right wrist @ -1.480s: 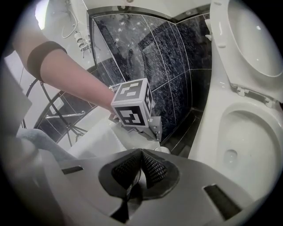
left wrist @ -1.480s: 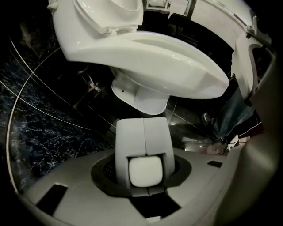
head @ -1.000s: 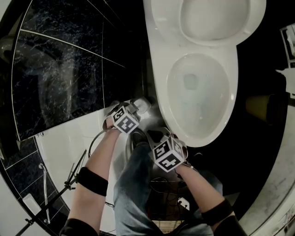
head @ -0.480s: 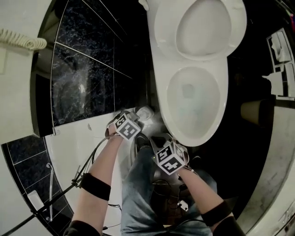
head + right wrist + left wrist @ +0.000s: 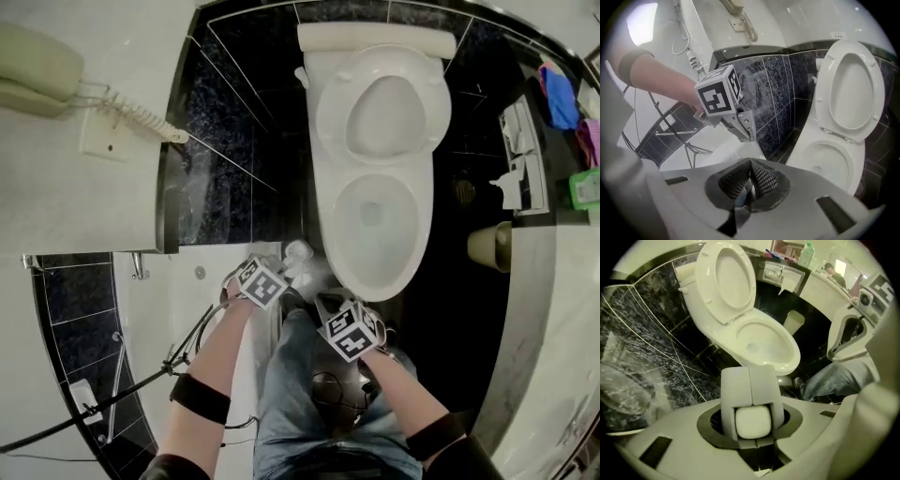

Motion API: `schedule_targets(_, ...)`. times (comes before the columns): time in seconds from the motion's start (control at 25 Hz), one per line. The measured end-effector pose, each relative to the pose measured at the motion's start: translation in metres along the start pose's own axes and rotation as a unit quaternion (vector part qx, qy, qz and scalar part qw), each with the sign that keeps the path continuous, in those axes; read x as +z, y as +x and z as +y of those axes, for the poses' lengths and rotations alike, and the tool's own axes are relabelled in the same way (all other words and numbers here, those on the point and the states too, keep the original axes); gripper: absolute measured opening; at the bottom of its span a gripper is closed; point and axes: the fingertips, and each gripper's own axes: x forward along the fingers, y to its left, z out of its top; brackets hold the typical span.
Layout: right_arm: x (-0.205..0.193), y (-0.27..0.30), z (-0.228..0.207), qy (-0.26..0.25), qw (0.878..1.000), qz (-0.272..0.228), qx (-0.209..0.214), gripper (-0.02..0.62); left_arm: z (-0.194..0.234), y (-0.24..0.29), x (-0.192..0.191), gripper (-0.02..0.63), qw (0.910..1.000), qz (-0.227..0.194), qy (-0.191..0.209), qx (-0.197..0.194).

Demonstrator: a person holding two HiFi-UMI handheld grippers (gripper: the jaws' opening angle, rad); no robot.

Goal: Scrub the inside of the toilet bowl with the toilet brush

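Beside the white ceramic toilet bowl (image 5: 375,287), my left gripper (image 5: 750,420) held the white boxy toilet-brush handle (image 5: 749,385) in part-open jaws; the jaws of my right gripper (image 5: 749,180) met, empty. Brush fetched, I judged; next, dip it into the bowl.

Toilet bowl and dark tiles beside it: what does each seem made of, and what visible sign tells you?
Toilet bowl: likely glazed ceramic; smooth, uniformly white, softly glossy. Dark tiles: look like polished black marble or a marble-look ceramic; pale veining, thin grout lines and bright reflections, which cannot settle stone or imitation.
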Motion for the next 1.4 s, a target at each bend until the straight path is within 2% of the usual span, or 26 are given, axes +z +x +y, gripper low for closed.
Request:
schedule_targets(0.24,0.029,-0.075,0.013,-0.009,1.0,-0.008,-0.022,0.014,-0.04,-0.097,0.019,0.166,0.9998,-0.021,0.0,0.005)
schedule_targets(0.44,0.037,-0.141,0.018,-0.017,0.999,-0.004,-0.042,0.014,-0.082,-0.164,0.032,0.166,0.9992,-0.039,0.005,0.003)
schedule_targets(0.68,0.04,-0.212,0.014,-0.006,0.997,-0.008,-0.073,0.014,-0.136,-0.227,0.047,0.167,0.9983,-0.051,0.029,-0.004)
schedule_targets(0.92,0.042,-0.247,0.016,-0.005,0.995,-0.011,-0.094,0.014,-0.173,-0.262,0.06,0.167,0.996,-0.07,0.056,-0.003)
schedule_targets(1.4,0.034,-0.277,0.032,0.012,0.992,-0.03,-0.121,0.014,-0.206,-0.295,0.054,0.169,0.9902,-0.085,0.105,0.034)
